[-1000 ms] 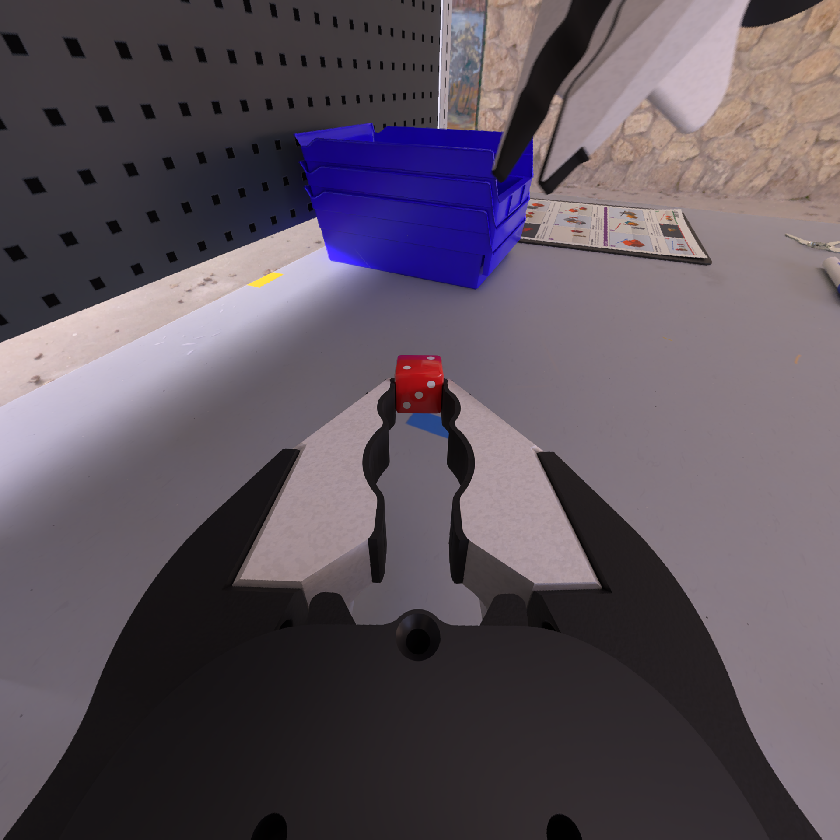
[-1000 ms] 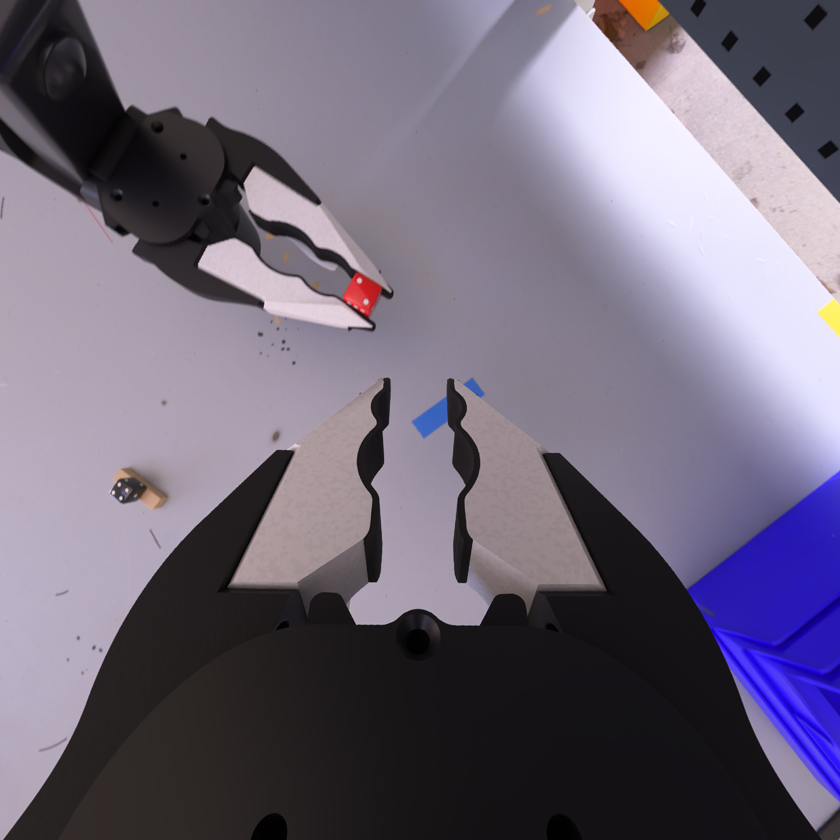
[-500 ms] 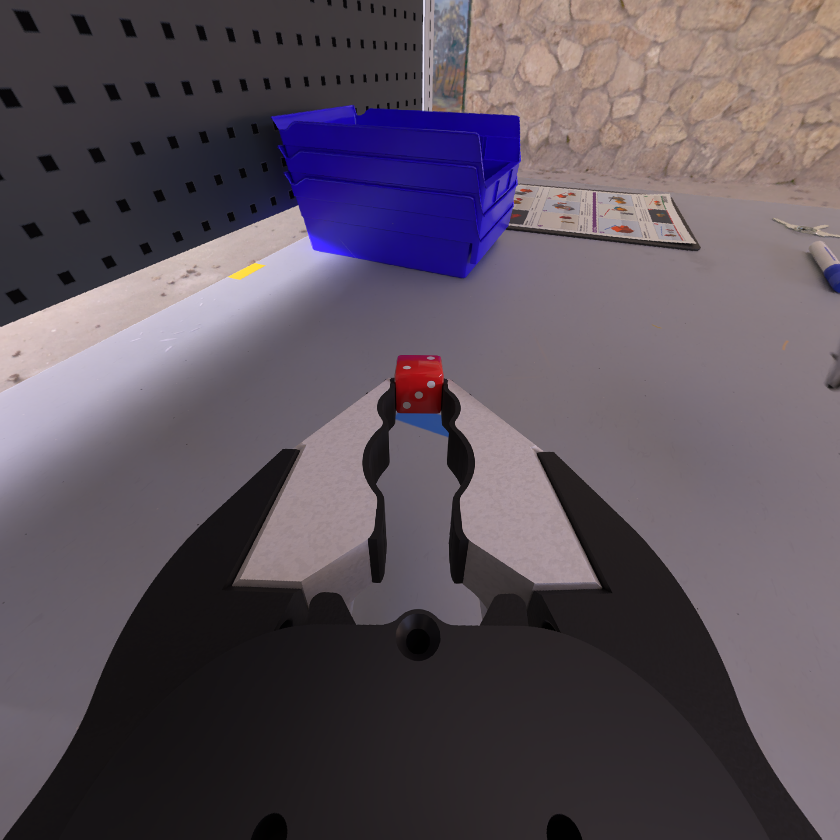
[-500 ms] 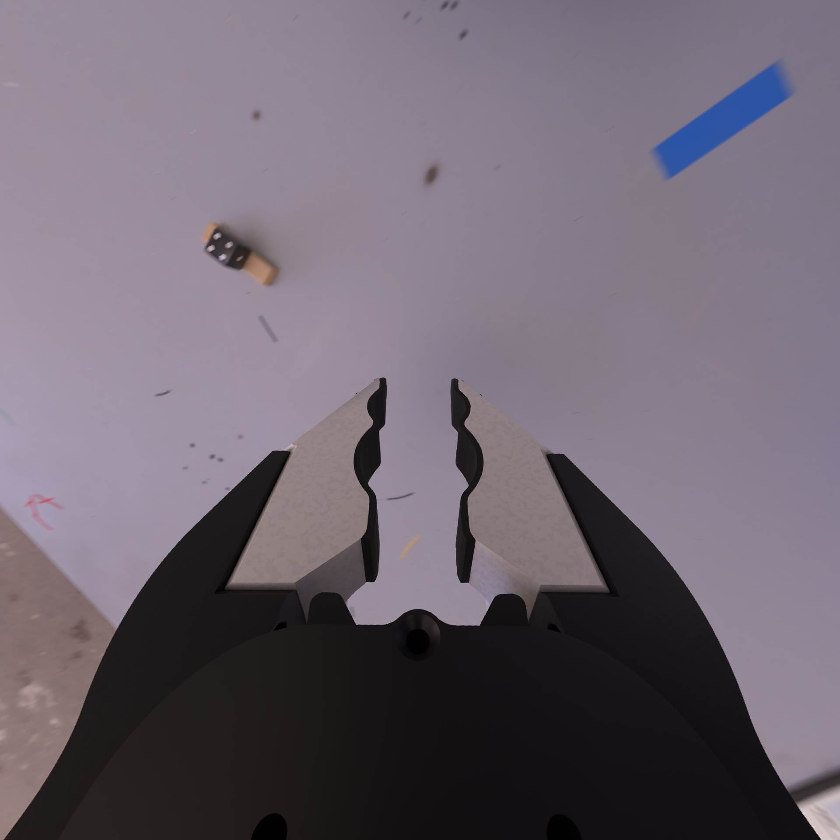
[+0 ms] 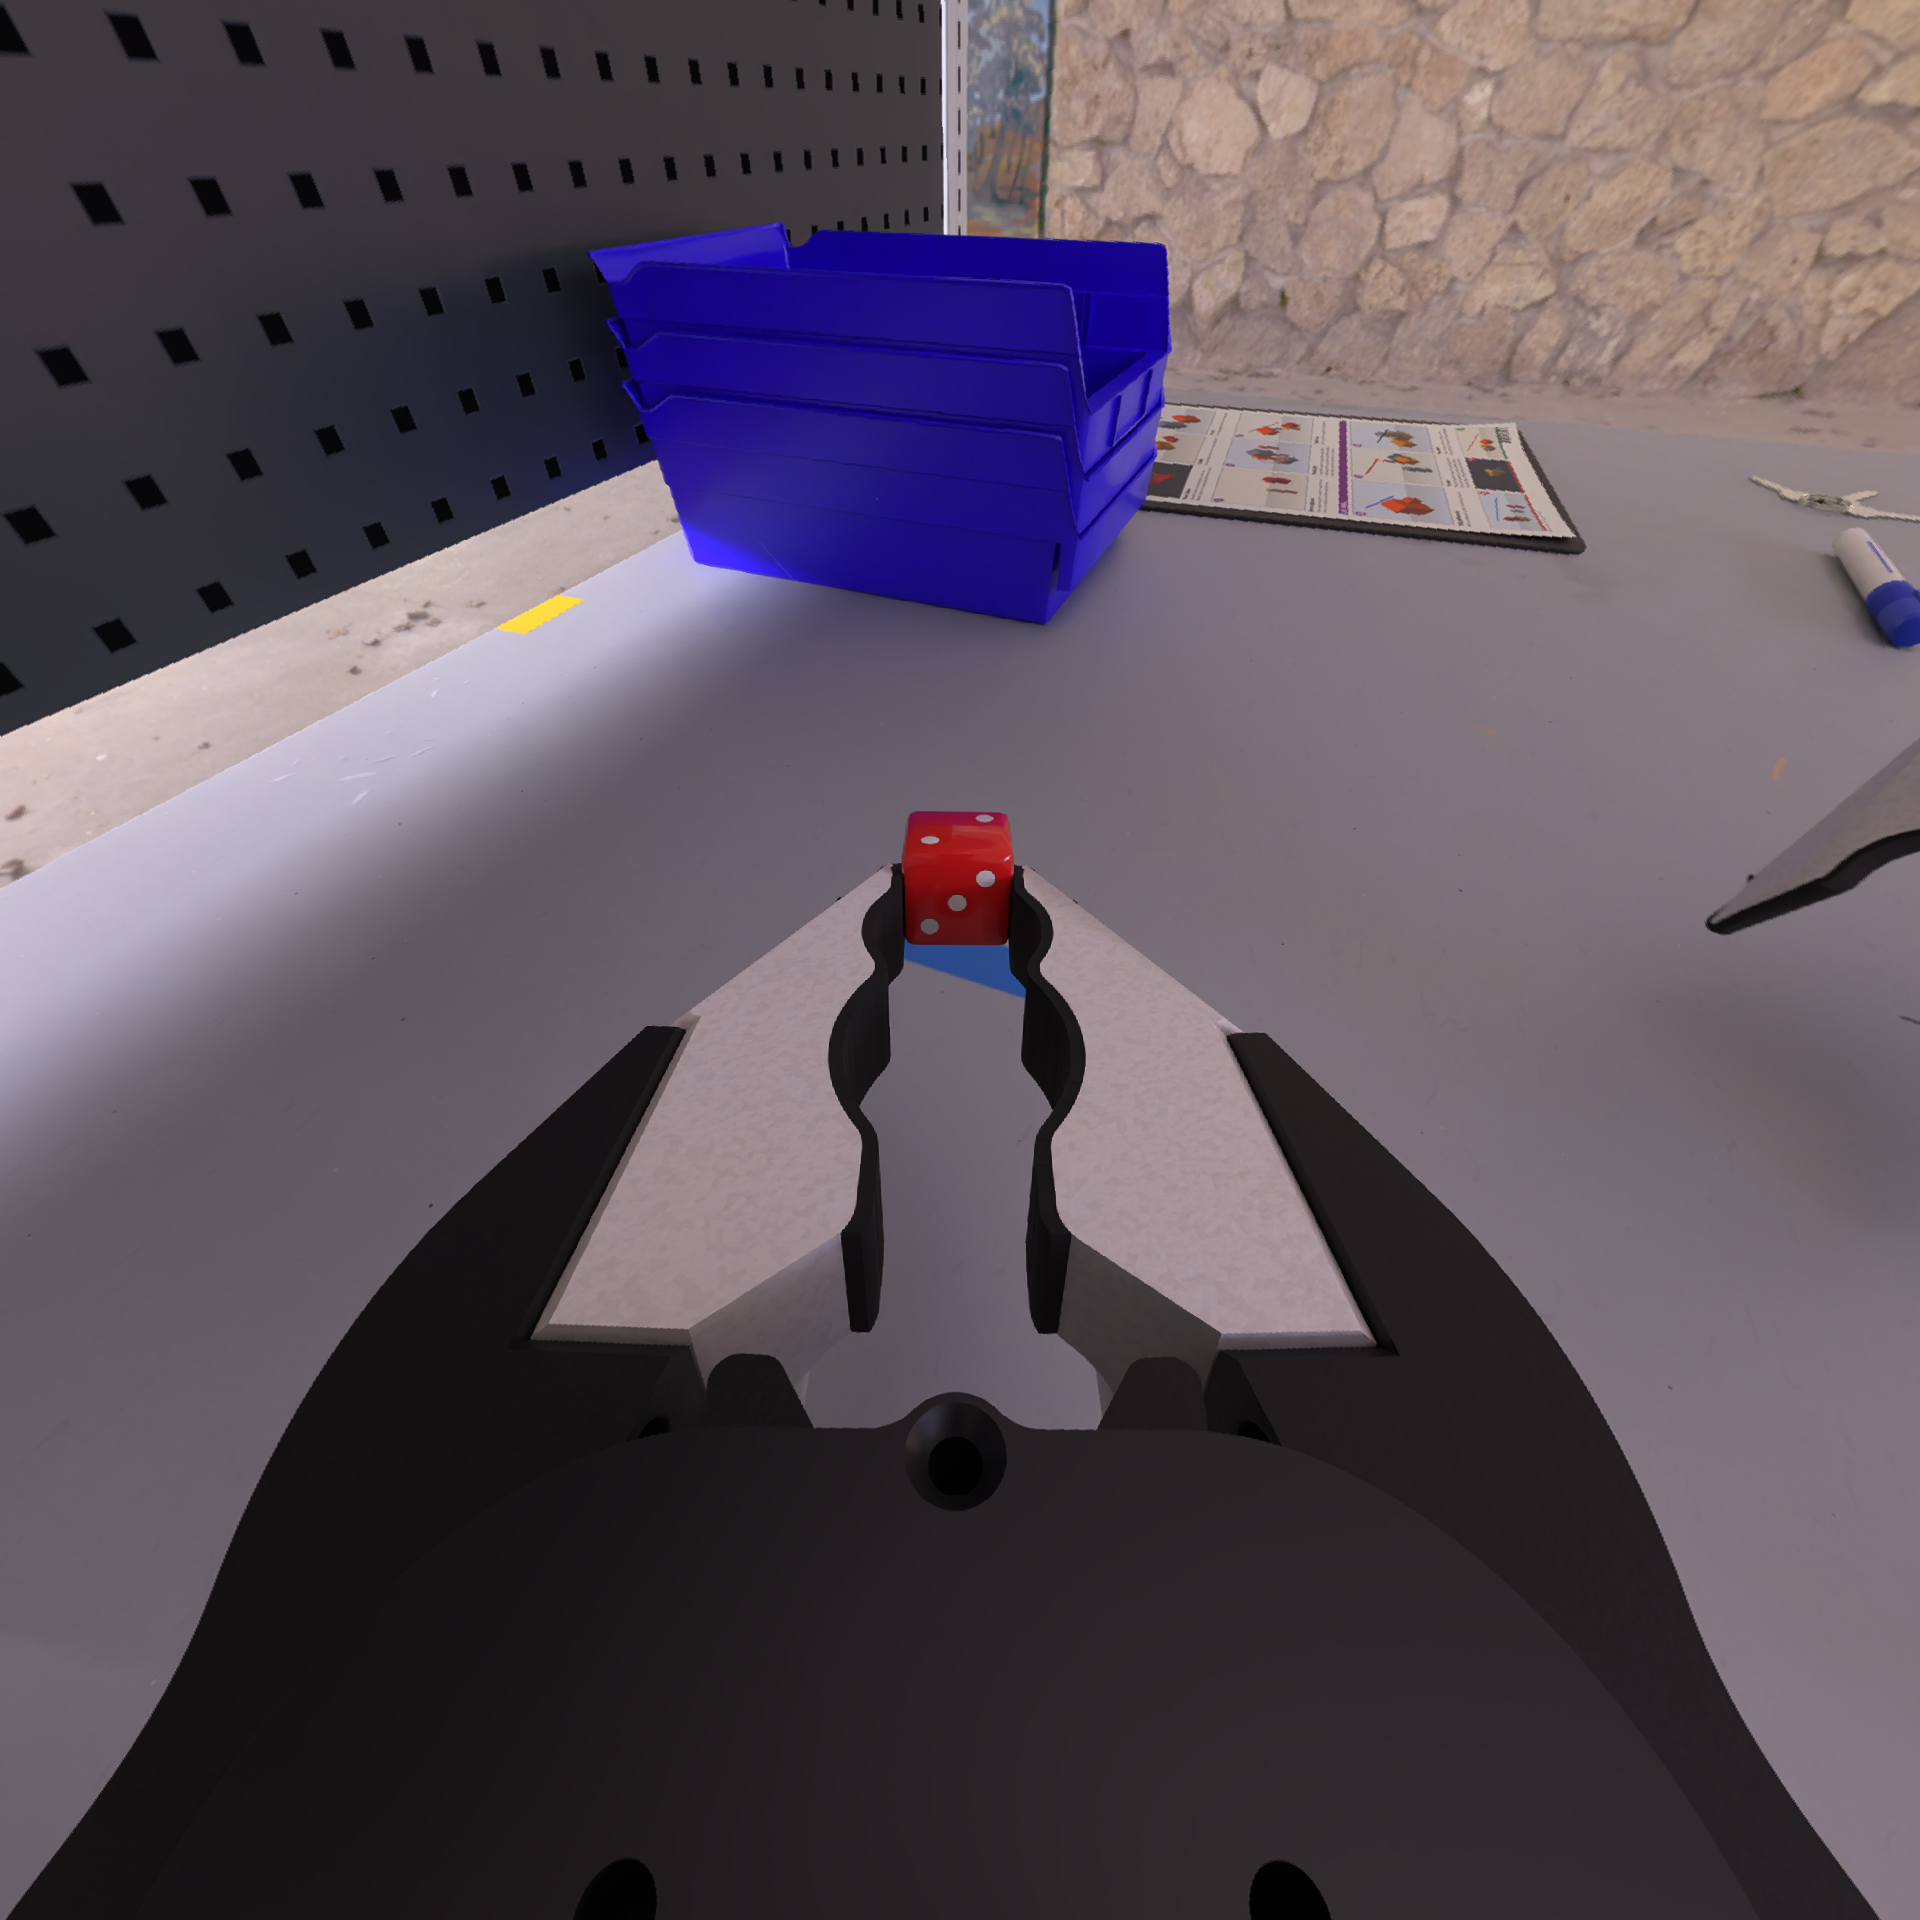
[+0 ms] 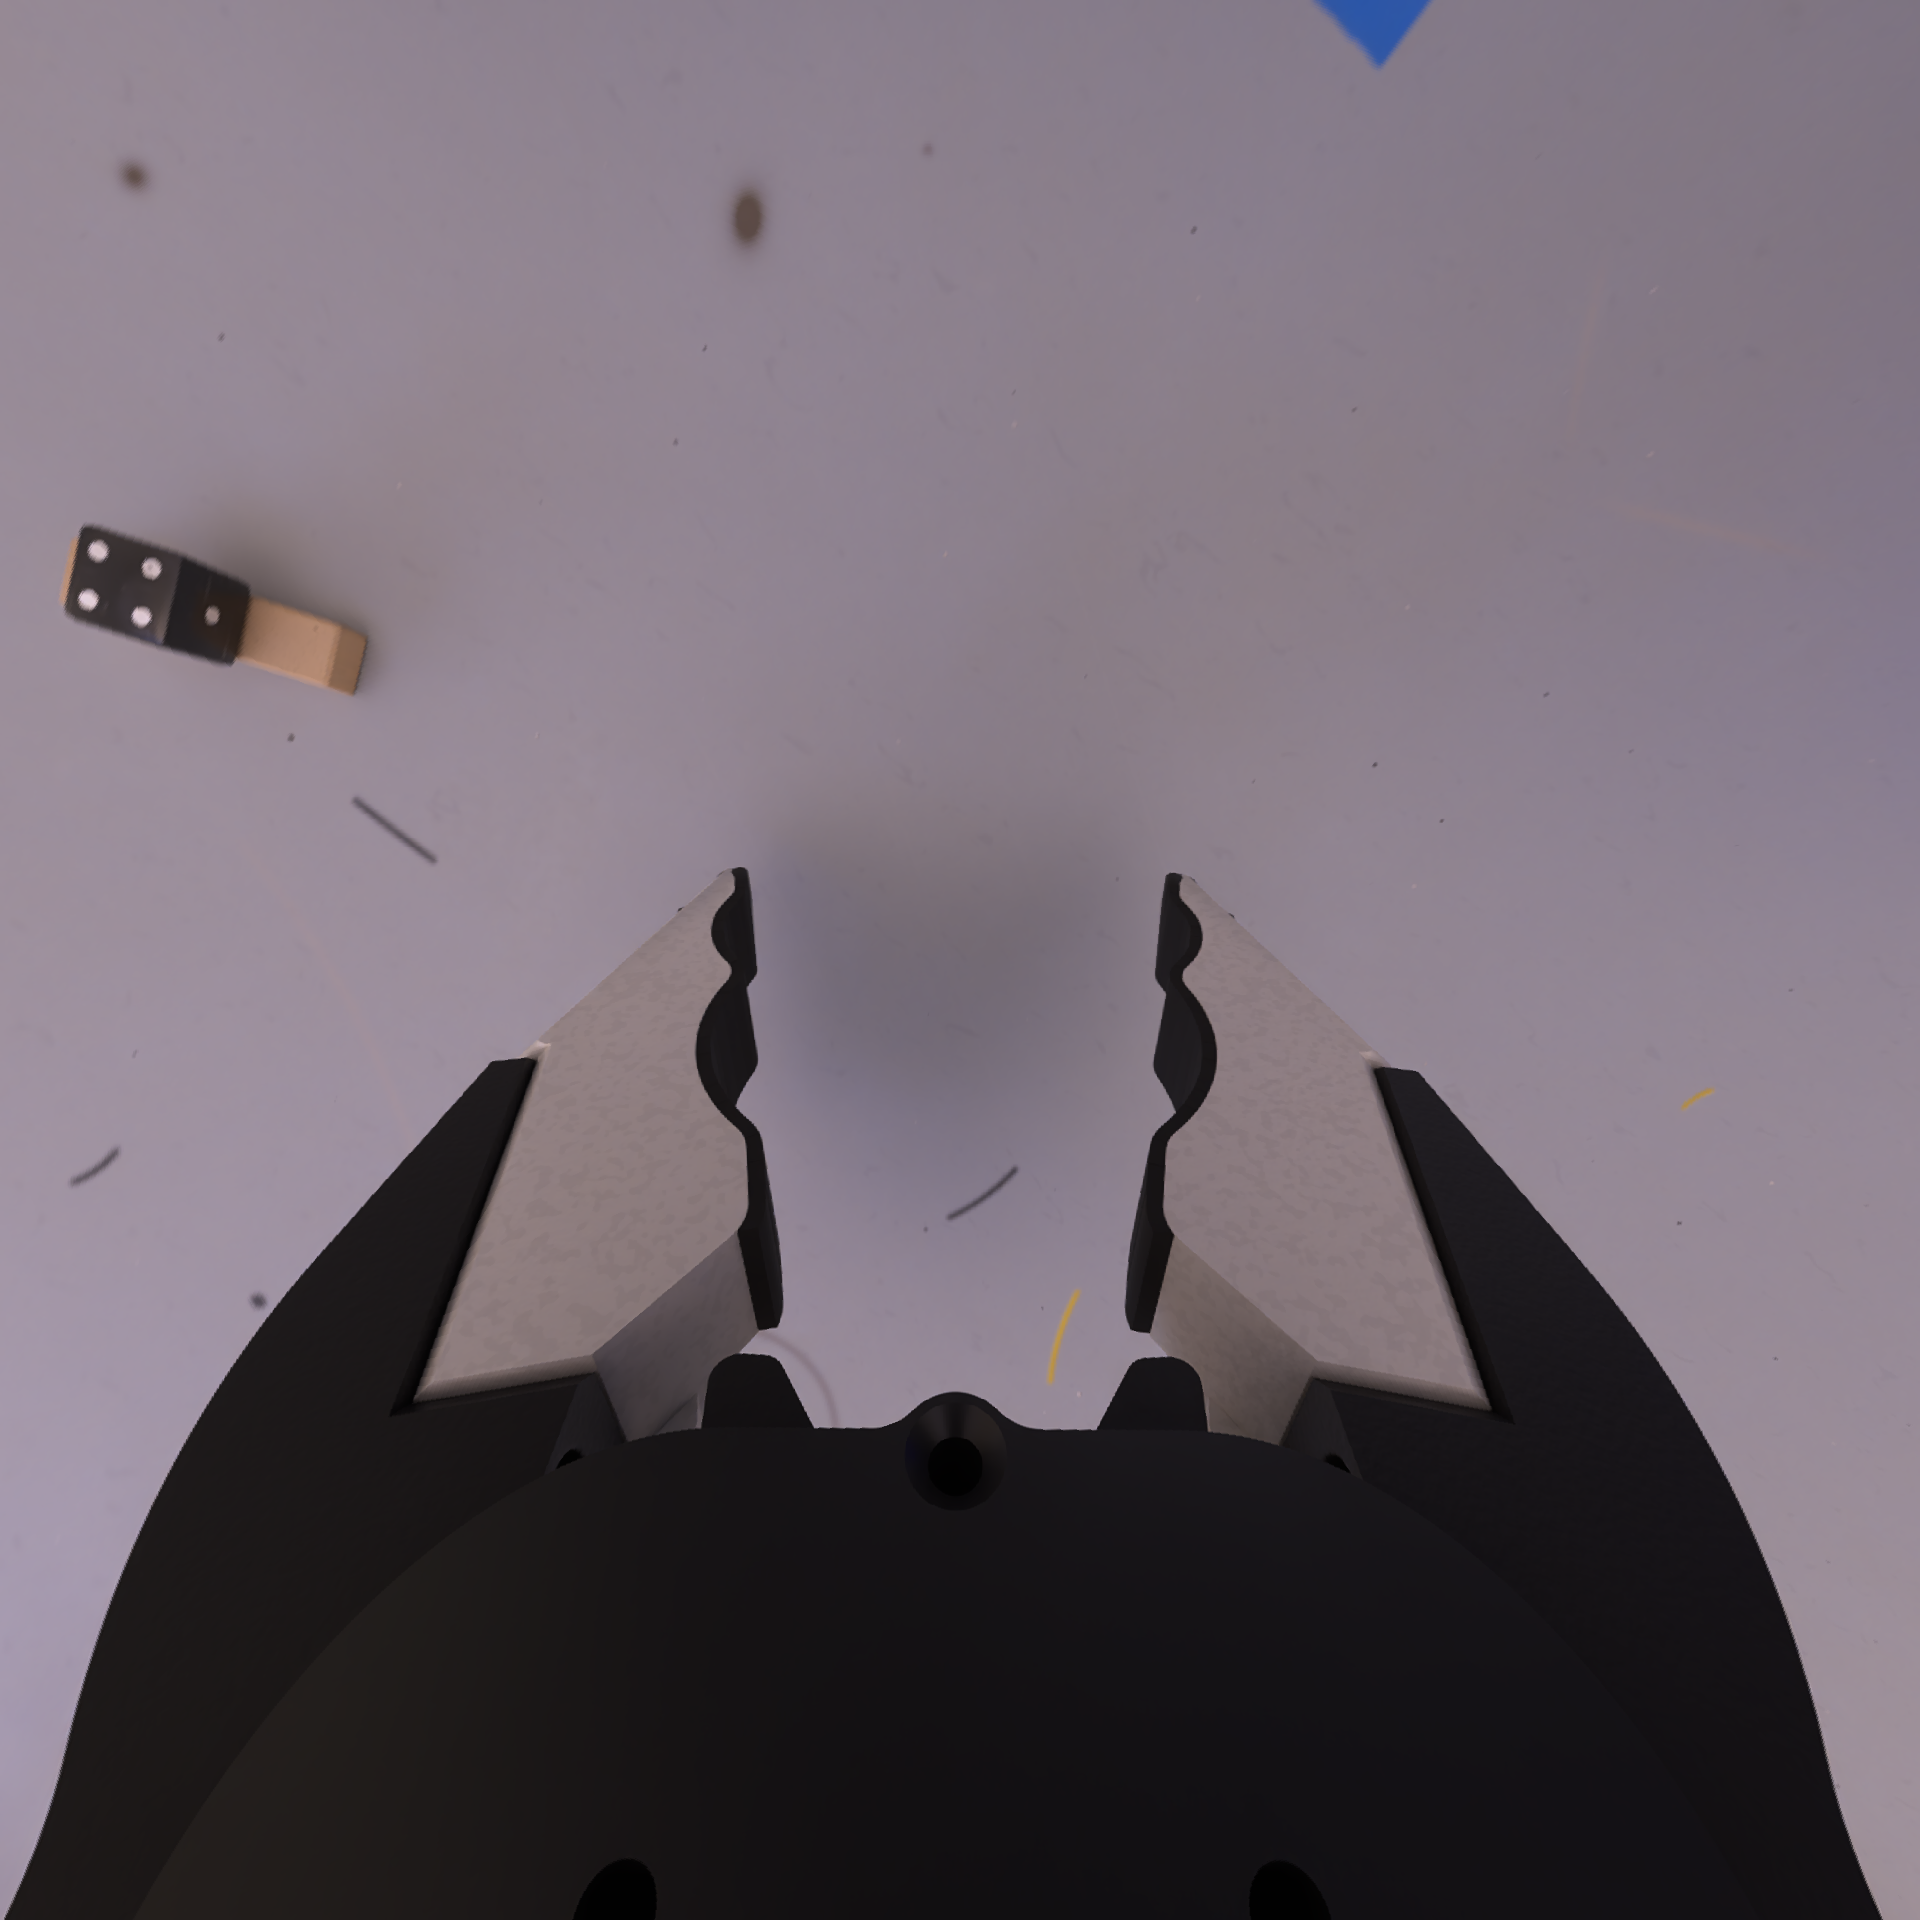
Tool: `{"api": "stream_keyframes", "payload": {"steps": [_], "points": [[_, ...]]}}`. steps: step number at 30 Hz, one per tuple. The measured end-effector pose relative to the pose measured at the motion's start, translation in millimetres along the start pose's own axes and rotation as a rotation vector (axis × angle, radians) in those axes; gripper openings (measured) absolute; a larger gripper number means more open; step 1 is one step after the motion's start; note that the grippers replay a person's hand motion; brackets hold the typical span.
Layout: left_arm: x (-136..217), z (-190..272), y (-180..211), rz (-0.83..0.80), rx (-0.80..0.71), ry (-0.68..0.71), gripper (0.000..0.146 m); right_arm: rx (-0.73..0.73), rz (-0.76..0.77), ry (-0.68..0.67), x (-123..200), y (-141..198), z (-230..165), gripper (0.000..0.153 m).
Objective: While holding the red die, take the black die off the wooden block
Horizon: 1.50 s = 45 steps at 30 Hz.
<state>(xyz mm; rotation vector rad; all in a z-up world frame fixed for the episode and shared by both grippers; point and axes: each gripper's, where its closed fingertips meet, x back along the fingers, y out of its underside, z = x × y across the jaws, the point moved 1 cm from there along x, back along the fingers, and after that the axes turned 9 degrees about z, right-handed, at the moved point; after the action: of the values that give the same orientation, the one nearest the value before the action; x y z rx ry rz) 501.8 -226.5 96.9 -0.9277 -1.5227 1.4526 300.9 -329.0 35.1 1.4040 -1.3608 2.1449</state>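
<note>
My left gripper [image 5: 957,883] is shut on the red die [image 5: 957,878], held at its fingertips a little above the grey table. In the right wrist view the black die [image 6: 145,594] sits on one end of a small wooden block [image 6: 307,646] at the far left. My right gripper [image 6: 954,896] is open wide and empty, looking down at the table, with the block well to its upper left. Part of the right gripper [image 5: 1829,862] shows at the right edge of the left wrist view.
A stack of blue bins [image 5: 894,416] stands by the black pegboard [image 5: 312,260]. A printed sheet on a board [image 5: 1361,473], a blue-capped marker [image 5: 1875,587] and keys [image 5: 1818,499] lie at the far right. Blue tape [image 6: 1377,26] lies on the table.
My right gripper has opened wide and swung over toward the block, which now looks larger and farther left. The left gripper keeps hold of the red die and has hardly moved.
</note>
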Motion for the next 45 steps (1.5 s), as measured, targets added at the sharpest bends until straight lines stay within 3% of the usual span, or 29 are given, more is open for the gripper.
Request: {"api": "stream_keyframes", "payload": {"steps": [9,17,20,24,29,35,38,42,45], "points": [[-0.8,1.1,0.8,-0.006,0.013,0.012,0.019,-0.152,0.049,0.008,-17.0,-7.7,-1.2,0.119],[-1.6,3.0,0.9,-0.006,0.019,0.020,0.019,-0.120,0.030,-0.046,-20.1,-8.3,-12.1,0.129],[-1.6,2.8,1.0,-0.007,0.019,0.019,0.019,-0.053,0.039,-0.140,-23.6,-24.9,-29.9,0.113],[-1.1,2.0,0.8,-0.005,0.020,0.016,0.019,-0.009,0.111,-0.408,-37.0,-69.0,-74.7,0.093],[0.9,-1.4,0.4,-0.002,0.026,0.007,0.019,0.102,0.123,-0.538,-54.5,-104.0,-100.0,0.090],[2.0,-5.7,-0.6,0.009,0.057,0.000,0.019,0.127,0.174,-0.528,-51.9,-119.1,-84.0,0.067],[2.1,-6.4,-0.6,0.010,0.063,0.000,0.019,0.146,0.160,-0.510,-62.3,-116.7,-81.7,0.046],[2.2,-6.4,-0.5,0.009,0.063,0.000,0.019,0.141,0.146,-0.445,-72.0,-119.8,-77.5,0.036],[2.1,-6.6,-0.4,0.008,0.066,0.001,0.019,0.222,0.136,-0.419,-74.0,-119.9,-75.5,0.036]]}}
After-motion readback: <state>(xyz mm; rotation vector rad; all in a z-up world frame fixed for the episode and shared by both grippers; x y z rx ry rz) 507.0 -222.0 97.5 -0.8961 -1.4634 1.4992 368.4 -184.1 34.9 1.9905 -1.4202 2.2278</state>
